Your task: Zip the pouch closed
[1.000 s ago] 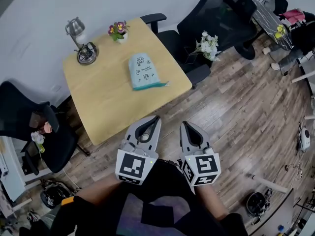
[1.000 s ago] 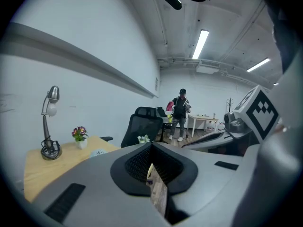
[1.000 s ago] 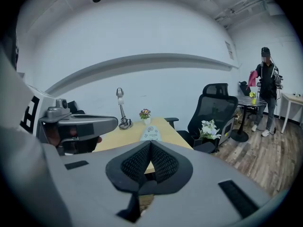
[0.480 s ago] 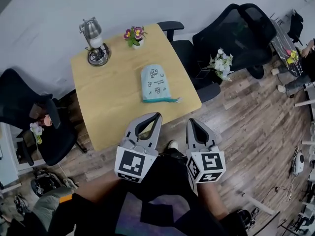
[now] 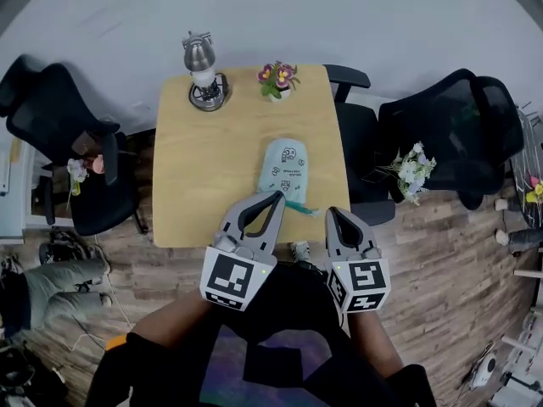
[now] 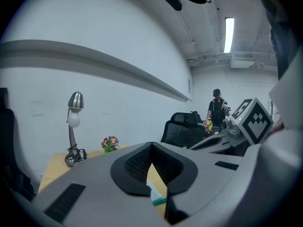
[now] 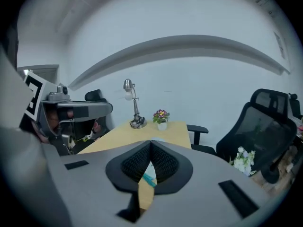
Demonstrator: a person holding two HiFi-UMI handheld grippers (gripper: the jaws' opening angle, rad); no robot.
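Pouch (image 5: pixel 286 166) on table (image 5: pixel 204 176), ahead of left gripper (image 5: pixel 275 195), right gripper (image 5: pixel 332 211); apart.

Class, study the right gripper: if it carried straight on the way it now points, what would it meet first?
Probably the pouch on the table: the shut right gripper aims slightly downward towards the pouch's near teal end, though depth is hard to judge.

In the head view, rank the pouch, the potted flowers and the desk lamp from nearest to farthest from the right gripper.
1. Pouch, just ahead, slightly left.
2. Potted flowers, far side, centre.
3. Desk lamp, far left corner.
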